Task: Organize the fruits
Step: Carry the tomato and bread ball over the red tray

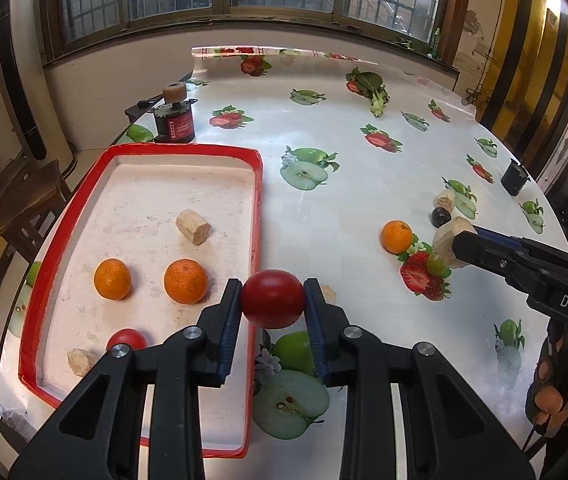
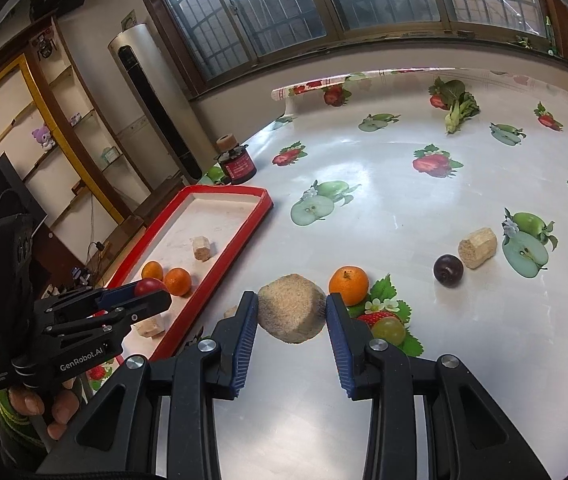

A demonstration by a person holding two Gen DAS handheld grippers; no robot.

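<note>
My left gripper (image 1: 273, 298) is shut on a red tomato-like fruit (image 1: 273, 298) and holds it above the right rim of the red-rimmed tray (image 1: 258, 216). In the tray lie two oranges (image 1: 112, 279) (image 1: 185, 281), another red fruit (image 1: 126, 340) and cork-like blocks (image 1: 193, 226). My right gripper (image 2: 291, 310) is shut on a tan block (image 2: 291, 308) above the table. An orange (image 2: 349, 285), a green grape (image 2: 389, 329) and a dark plum (image 2: 448, 271) lie on the table to its right.
A tan block (image 2: 477, 247) lies beside the plum. A dark jar (image 1: 175, 122) stands behind the tray. A leafy vegetable (image 1: 374, 90) lies at the far side. A small black cup (image 1: 515, 178) stands at the right edge. The cloth has printed fruit.
</note>
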